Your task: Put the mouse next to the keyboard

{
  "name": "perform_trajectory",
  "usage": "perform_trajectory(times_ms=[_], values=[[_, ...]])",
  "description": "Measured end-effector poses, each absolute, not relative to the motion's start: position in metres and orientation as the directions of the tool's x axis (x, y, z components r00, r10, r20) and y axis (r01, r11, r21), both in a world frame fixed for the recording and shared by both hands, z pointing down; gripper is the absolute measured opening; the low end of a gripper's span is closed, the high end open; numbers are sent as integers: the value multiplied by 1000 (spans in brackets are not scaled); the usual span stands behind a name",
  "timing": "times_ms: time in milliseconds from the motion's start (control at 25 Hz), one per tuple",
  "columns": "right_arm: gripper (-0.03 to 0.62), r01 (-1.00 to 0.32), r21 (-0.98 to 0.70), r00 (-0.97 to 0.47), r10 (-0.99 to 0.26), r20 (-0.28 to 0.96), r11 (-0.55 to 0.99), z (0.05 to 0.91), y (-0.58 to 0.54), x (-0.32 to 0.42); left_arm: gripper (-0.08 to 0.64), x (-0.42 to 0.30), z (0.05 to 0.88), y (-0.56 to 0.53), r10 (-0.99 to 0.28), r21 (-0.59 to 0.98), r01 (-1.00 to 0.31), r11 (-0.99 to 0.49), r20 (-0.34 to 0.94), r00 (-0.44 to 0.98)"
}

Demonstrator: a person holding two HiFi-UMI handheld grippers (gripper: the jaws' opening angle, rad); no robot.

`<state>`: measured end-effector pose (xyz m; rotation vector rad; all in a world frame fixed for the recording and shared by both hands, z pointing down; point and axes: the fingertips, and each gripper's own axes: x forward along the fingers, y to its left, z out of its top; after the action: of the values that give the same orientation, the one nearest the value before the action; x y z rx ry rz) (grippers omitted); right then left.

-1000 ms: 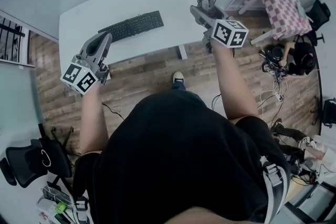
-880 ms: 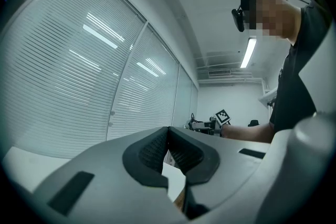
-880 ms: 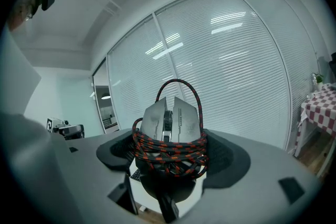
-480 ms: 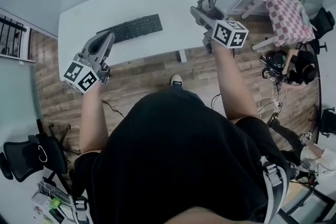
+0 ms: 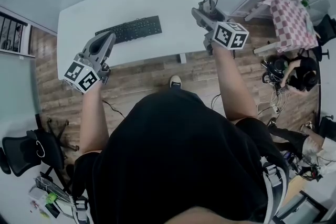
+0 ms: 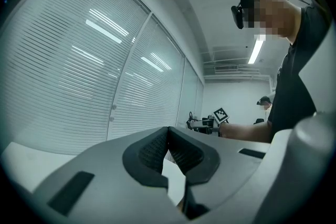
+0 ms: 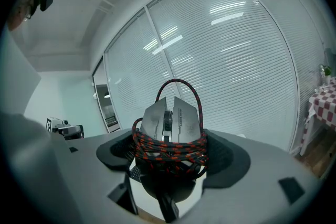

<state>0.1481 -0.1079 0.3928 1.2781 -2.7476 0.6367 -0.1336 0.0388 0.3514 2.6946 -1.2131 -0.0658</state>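
A grey mouse [image 7: 171, 124] with its red-and-black braided cable wound around it sits between the jaws of my right gripper [image 7: 169, 157], which is shut on it. In the head view that right gripper [image 5: 208, 9] hovers at the white table's [image 5: 173, 2] right edge, the mouse [image 5: 209, 6] at its tip. The black keyboard [image 5: 129, 29] lies on the table, left of centre. My left gripper [image 5: 103, 42] hangs over the table's front edge, just left of the keyboard. In the left gripper view its jaws [image 6: 169, 150] are shut with nothing between them.
The table stands on a wooden floor against blinds. A checked-cloth table [image 5: 290, 18] is at the far right, with a seated person [image 5: 296, 73] and cables on the floor. A black office chair [image 5: 29, 149] stands at the lower left.
Both grippers stay where they were over the table; only the head camera has drifted a little. The mouse remains gripped.
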Motion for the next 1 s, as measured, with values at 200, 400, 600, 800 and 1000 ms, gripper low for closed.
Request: perform_trajectory(times_ms=[200,400,600,800,1000], values=[[385,-735,-353,-666,-714,216,579,398,-123,153,20,-126,360,27,-748,194,-744,-640,63,660],[385,-725,-363,-676,-706,212,585,399,-138,153,20,-125,367,17,-756,212,-752,-624,76,650],[385,-725,-367,-677,-703,220,583,403,-149,157,20,-123,369,4,-762,221,-757,-615,80,642],[385,-724,-363,-677,-703,216,586,401,-156,161,20,-115,365,0,-755,206,-754,-624,89,650],[385,-718,-371,-683,-699,212,589,406,-179,178,20,-95,369,-16,-754,200,-756,-623,103,649]])
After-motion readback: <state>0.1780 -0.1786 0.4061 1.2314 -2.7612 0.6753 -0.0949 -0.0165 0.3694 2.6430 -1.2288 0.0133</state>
